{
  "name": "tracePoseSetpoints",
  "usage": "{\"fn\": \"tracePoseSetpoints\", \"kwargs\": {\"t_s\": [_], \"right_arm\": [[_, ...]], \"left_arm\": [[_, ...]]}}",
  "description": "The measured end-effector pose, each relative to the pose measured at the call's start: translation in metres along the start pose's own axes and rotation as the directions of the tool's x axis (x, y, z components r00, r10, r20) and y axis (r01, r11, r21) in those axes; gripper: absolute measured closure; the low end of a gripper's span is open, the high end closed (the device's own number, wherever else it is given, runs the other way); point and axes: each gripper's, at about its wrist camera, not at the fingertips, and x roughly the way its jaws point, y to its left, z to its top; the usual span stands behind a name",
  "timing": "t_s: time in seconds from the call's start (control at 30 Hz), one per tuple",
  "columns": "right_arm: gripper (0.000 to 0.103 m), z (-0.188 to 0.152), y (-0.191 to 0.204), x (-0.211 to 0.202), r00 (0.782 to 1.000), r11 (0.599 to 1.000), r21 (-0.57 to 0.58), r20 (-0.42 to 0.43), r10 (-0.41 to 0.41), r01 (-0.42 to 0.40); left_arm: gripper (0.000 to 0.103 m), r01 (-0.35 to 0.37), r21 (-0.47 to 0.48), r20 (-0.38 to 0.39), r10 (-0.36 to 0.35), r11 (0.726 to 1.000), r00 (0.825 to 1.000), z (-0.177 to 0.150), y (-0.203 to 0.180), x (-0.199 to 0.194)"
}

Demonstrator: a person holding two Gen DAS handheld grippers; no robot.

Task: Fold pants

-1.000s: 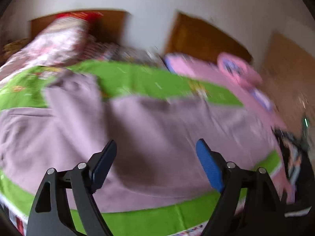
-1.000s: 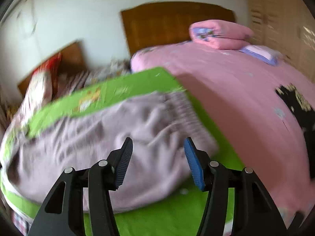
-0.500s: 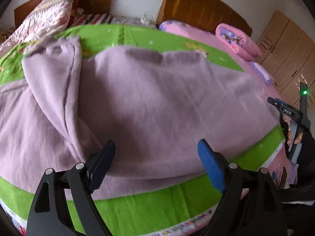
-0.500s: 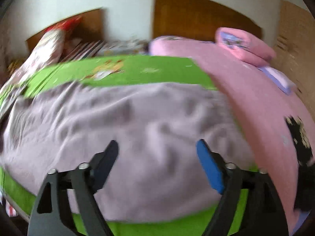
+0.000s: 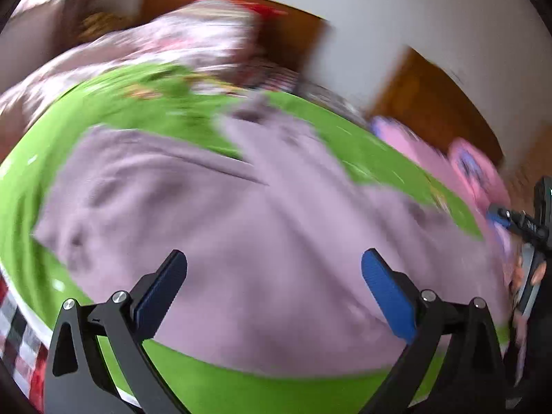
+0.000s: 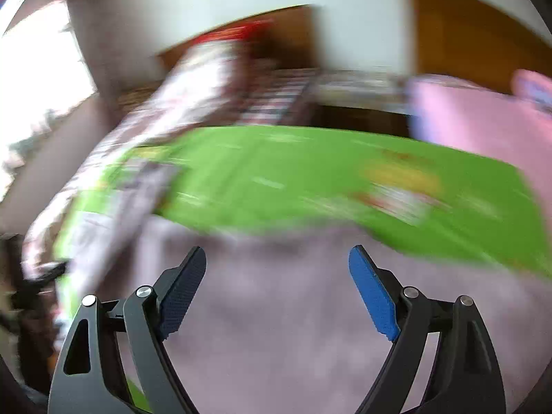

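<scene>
Lilac fleece pants [image 5: 276, 224] lie spread on a green sheet [image 5: 155, 120], one leg folded across the top. My left gripper [image 5: 272, 255] hovers above the pants' near part, its jaws opening wide with nothing between the pads. In the right wrist view, which is heavily blurred, my right gripper [image 6: 276, 250] hangs over the pants [image 6: 293, 345] near their far edge. Its jaws are opening too and hold nothing. The right gripper [image 5: 517, 222] also shows at the right edge of the left wrist view, held by a person's hand [image 5: 531, 276].
The green sheet [image 6: 293, 172] covers a bed with a floral pillow [image 5: 193, 38] and a wooden headboard [image 5: 293, 34] behind. A second bed in pink [image 5: 414, 145] with a rolled pink blanket [image 5: 472, 169] stands to the right. A bright window [image 6: 34, 86] is at the left.
Both views have swung left across the pants and blurred. The right gripper's jaws went from narrow to wide; the left jaws spread a little more. Nothing was taken hold of.
</scene>
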Motion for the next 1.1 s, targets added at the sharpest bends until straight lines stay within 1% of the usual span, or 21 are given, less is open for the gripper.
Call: {"fn": "tracePoseSetpoints", "kwargs": {"t_s": [0.07,0.1,0.17,0.2,0.3,0.37,0.43,0.47,0.5,0.53,0.6,0.67,0.7,0.73,0.77,0.8,0.83,0.93,1.0,1.03,1.1], "right_arm": [[0.025,0.044,0.041,0.065,0.988,0.988,-0.039,-0.059,0.146,-0.148],[0.030,0.059,0.059,0.096,0.980,0.982,-0.048,-0.090,0.175,-0.180],[0.038,0.081,0.089,0.150,0.956,0.969,-0.033,-0.172,0.237,-0.246],[0.038,0.087,0.104,0.176,0.944,0.962,-0.025,-0.204,0.260,-0.271],[0.044,0.093,0.138,0.233,0.920,0.960,0.007,-0.284,0.269,-0.279],[0.045,0.091,0.153,0.259,0.914,0.967,-0.003,-0.325,0.242,-0.256],[0.045,0.083,0.166,0.267,0.917,0.975,-0.039,-0.350,0.192,-0.219],[0.046,0.077,0.172,0.265,0.929,0.977,-0.074,-0.331,0.167,-0.202],[0.058,0.076,0.177,0.262,0.934,0.976,-0.105,-0.328,0.145,-0.189],[0.075,0.073,0.180,0.260,0.934,0.974,-0.122,-0.330,0.140,-0.189],[0.086,0.068,0.182,0.253,0.933,0.966,-0.144,-0.324,0.160,-0.215],[0.087,0.069,0.188,0.239,0.938,0.960,-0.151,-0.291,0.186,-0.237],[0.087,0.069,0.194,0.228,0.938,0.954,-0.150,-0.275,0.212,-0.260],[0.087,0.070,0.204,0.215,0.934,0.944,-0.152,-0.258,0.249,-0.294],[0.087,0.072,0.222,0.197,0.927,0.926,-0.175,-0.234,0.292,-0.336],[0.087,0.072,0.239,0.181,0.922,0.908,-0.206,-0.219,0.320,-0.365],[0.087,0.072,0.266,0.162,0.910,0.877,-0.254,-0.201,0.363,-0.407],[0.087,0.064,0.324,0.131,0.882,0.806,-0.359,-0.199,0.427,-0.471],[0.086,0.043,0.370,0.132,0.841,0.748,-0.386,-0.286,0.459,-0.540],[0.077,0.036,0.381,0.136,0.830,0.734,-0.389,-0.316,0.460,-0.556],[0.074,0.009,0.409,0.153,0.775,0.680,-0.391,-0.439,0.454,-0.620]], "left_arm": [[0.009,-0.033,-0.084,0.008,0.033,0.996,0.999,0.015,0.034,0.004],[0.015,-0.046,-0.109,0.018,0.048,0.993,0.999,0.022,0.051,0.006],[0.034,-0.121,-0.136,0.000,0.122,0.983,0.993,0.030,0.078,0.014],[0.051,-0.126,-0.155,-0.016,0.125,0.980,0.992,0.031,0.089,0.018],[0.069,-0.118,-0.176,-0.014,0.117,0.977,0.993,0.030,0.107,0.022],[0.072,-0.107,-0.186,-0.006,0.107,0.977,0.994,0.026,0.113,0.022],[0.072,-0.049,-0.244,0.018,0.055,0.969,0.998,0.023,0.124,0.022],[0.072,-0.027,-0.260,0.028,0.035,0.965,0.999,0.021,0.128,0.023],[0.072,-0.016,-0.263,0.034,0.026,0.965,0.999,0.021,0.129,0.024],[0.072,-0.011,-0.262,0.041,0.023,0.965,0.999,0.020,0.129,0.024],[0.071,-0.009,-0.249,0.056,0.024,0.968,0.998,0.020,0.127,0.025],[0.065,0.025,-0.247,0.077,-0.006,0.969,0.997,0.020,0.128,0.023],[0.057,0.072,-0.265,0.102,-0.046,0.962,0.994,0.018,0.130,0.017],[0.053,0.095,-0.286,0.124,-0.061,0.953,0.990,0.017,0.132,0.010],[0.029,0.076,-0.309,0.145,-0.032,0.948,0.989,0.016,0.134,0.000],[0.007,0.003,-0.334,0.181,0.061,0.943,0.982,0.013,0.132,-0.018],[0.005,-0.025,-0.344,0.231,0.111,0.938,0.967,0.009,0.132,-0.035],[0.005,0.007,-0.384,0.305,0.120,0.923,0.945,-0.005,0.137,-0.069],[0.005,0.006,-0.417,0.324,0.143,0.909,0.935,-0.018,0.142,-0.085],[0.005,0.004,-0.425,0.325,0.149,0.905,0.934,-0.023,0.143,-0.090],[0.005,-0.010,-0.445,0.322,0.170,0.896,0.931,-0.035,0.147,-0.097]]}}
